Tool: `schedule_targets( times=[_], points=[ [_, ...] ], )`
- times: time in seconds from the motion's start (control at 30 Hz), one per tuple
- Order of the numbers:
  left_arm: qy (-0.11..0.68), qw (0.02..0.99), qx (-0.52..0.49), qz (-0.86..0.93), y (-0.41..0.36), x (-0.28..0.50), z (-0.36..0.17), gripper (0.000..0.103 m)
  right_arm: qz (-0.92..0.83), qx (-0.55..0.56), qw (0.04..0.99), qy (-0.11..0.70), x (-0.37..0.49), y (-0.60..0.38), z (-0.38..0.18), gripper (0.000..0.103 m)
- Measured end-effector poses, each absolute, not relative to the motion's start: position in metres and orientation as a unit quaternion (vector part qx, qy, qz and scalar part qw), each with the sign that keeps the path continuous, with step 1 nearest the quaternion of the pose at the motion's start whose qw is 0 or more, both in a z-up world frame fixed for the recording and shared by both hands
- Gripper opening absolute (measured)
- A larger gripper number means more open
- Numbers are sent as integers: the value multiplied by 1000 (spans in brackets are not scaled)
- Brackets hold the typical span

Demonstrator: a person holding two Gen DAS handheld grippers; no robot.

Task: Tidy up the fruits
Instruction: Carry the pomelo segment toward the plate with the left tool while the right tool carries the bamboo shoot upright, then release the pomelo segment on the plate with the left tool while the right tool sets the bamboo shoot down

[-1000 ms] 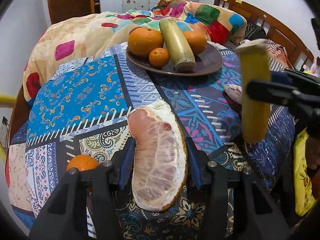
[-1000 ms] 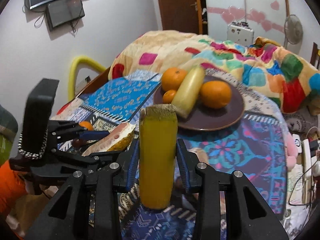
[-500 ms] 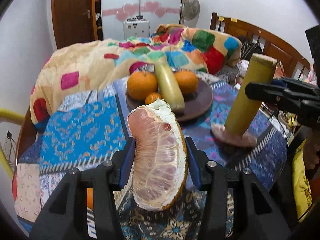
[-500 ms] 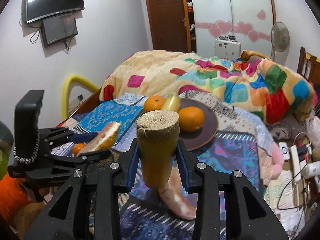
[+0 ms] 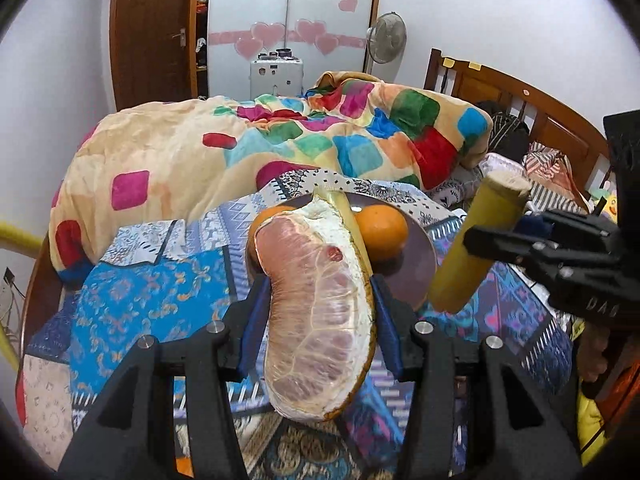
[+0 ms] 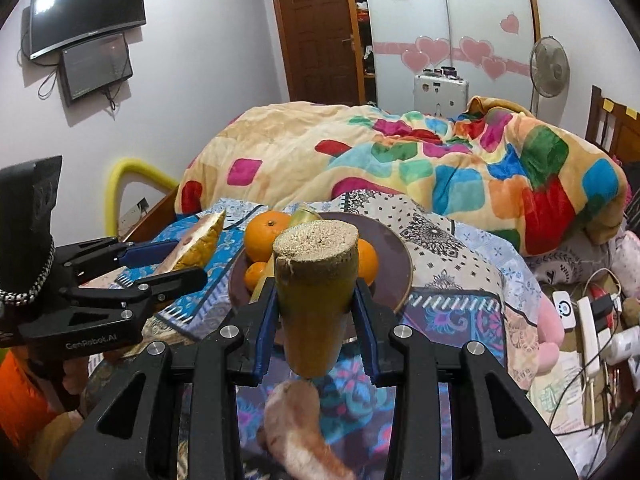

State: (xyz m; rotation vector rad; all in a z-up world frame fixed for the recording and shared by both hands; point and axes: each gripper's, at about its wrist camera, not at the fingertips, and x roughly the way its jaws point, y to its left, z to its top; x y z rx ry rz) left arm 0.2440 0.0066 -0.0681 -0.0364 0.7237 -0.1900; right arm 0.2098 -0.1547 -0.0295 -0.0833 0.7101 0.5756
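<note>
My left gripper (image 5: 318, 300) is shut on a peeled pomelo wedge (image 5: 316, 312), pink flesh facing me, held above the patterned cloth. My right gripper (image 6: 316, 316) is shut on a yellow sugarcane piece (image 6: 314, 292), its cut fibrous end tilted up toward me. In the left wrist view that sugarcane piece (image 5: 476, 244) slants at the right, clamped in the right gripper (image 5: 520, 240). Beyond both lies a dark brown plate (image 6: 390, 268) with oranges (image 6: 266, 238), a small orange (image 6: 256, 274) and another yellow stalk (image 5: 346, 210). The left gripper (image 6: 160, 264) with the pomelo wedge (image 6: 200, 244) shows at the left of the right wrist view.
A second pomelo wedge (image 6: 300, 428) lies on the patterned cloth (image 5: 152, 300) below the sugarcane. A colourful blanket (image 5: 280, 140) is heaped behind the plate. A wooden headboard (image 5: 532, 108) stands at the right. Cables and a power strip (image 6: 592, 320) lie at the far right.
Both grippers have risen and come nearer the plate with their fruit. The sugarcane has tilted from upright to slanting. The small orange on the cloth is out of the left view.
</note>
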Motion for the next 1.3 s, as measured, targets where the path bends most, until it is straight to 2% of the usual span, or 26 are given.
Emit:
schedule_targets(
  times=[0.7,1.07,1.3],
  points=[
    [381,920,-41,-86,5,309,-91,49,296,-43,878,373,257,-127,-53,34],
    [376,922,-28,-82,0,309,-92,49,294,-45,881,367,258,-132,-52,34],
    [363,929,-22,-67,11,291,-77,54,294,-41,885,359,263,-130,-48,34]
  ],
)
